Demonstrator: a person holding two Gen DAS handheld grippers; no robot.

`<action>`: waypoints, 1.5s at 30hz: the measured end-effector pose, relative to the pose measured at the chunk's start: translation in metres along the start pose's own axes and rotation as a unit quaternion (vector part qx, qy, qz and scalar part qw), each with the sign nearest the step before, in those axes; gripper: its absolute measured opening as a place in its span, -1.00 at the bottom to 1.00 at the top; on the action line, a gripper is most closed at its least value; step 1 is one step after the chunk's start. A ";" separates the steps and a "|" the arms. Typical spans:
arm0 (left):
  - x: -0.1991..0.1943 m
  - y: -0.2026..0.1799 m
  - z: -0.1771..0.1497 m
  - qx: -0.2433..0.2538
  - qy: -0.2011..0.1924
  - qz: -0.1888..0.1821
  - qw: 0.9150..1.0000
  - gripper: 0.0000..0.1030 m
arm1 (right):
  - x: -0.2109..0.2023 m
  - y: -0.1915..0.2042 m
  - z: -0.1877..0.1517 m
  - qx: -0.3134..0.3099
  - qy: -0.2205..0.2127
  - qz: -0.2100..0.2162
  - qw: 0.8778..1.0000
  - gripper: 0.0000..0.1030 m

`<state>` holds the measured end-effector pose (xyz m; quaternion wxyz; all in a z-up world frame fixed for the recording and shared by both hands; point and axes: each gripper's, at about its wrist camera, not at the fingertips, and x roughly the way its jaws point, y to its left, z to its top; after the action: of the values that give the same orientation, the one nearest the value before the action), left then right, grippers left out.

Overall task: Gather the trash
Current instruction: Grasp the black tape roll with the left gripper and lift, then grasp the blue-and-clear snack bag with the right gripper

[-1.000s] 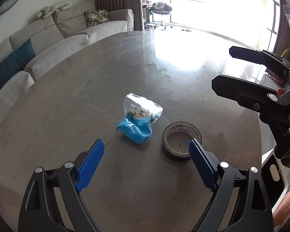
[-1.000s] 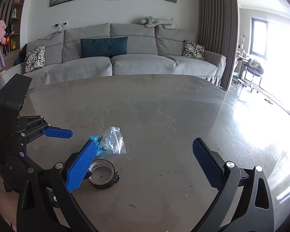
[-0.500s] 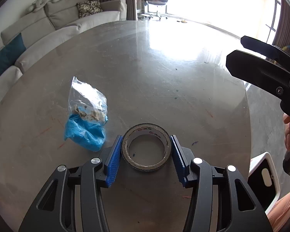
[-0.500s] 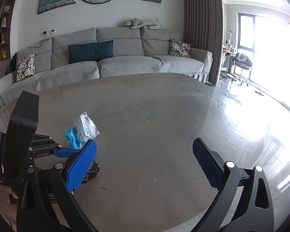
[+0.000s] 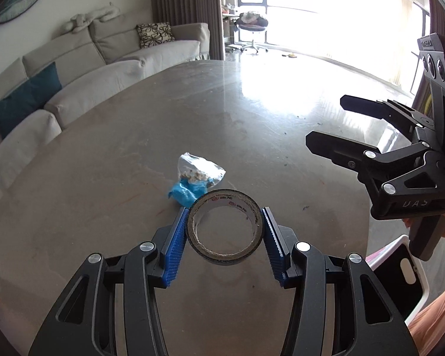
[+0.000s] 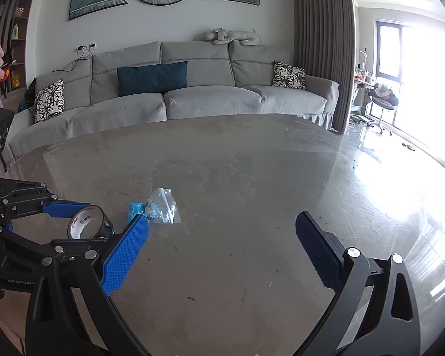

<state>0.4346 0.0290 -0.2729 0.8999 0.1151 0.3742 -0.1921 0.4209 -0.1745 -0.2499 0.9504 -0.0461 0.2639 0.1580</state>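
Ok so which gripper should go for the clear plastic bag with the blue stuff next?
The right gripper: its jaws stand open and empty, pointing near the clear plastic bag with blue contents. The left gripper is shut on the roll of dark tape.

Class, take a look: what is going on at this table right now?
A person is clearing trash with handheld tongs. The left tongs are shut on a roll of tape, clamped between the blue pads and lifted off the table. The right tongs are open and empty. A clear plastic bag with blue material inside lies on the table.
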 end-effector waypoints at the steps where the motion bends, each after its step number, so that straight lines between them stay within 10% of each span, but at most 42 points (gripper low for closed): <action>1: -0.006 0.004 -0.003 0.000 -0.006 0.010 1.000 -0.03 | 0.005 0.005 0.002 -0.003 0.002 0.004 1.000 0.92; 13: -0.015 0.073 -0.004 -0.007 -0.019 0.070 0.997 -0.03 | 0.061 0.070 0.024 -0.059 0.036 0.047 0.997 0.92; 34: 0.002 0.098 -0.002 -0.007 -0.022 0.085 0.996 -0.03 | 0.134 0.068 0.008 -0.073 0.184 0.057 0.979 0.91; 43: 0.009 0.103 0.000 -0.014 -0.014 0.090 0.996 -0.03 | 0.128 0.066 0.003 -0.063 0.188 0.082 0.977 0.55; 45: 0.011 0.106 0.000 -0.017 -0.011 0.091 0.996 -0.03 | 0.126 0.068 0.004 -0.062 0.183 0.081 0.978 0.14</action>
<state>0.4870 0.1214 -0.2739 0.9197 0.1312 0.3551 -0.1037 0.5029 -0.0752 -0.3116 0.8654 -0.1113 0.4258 0.2396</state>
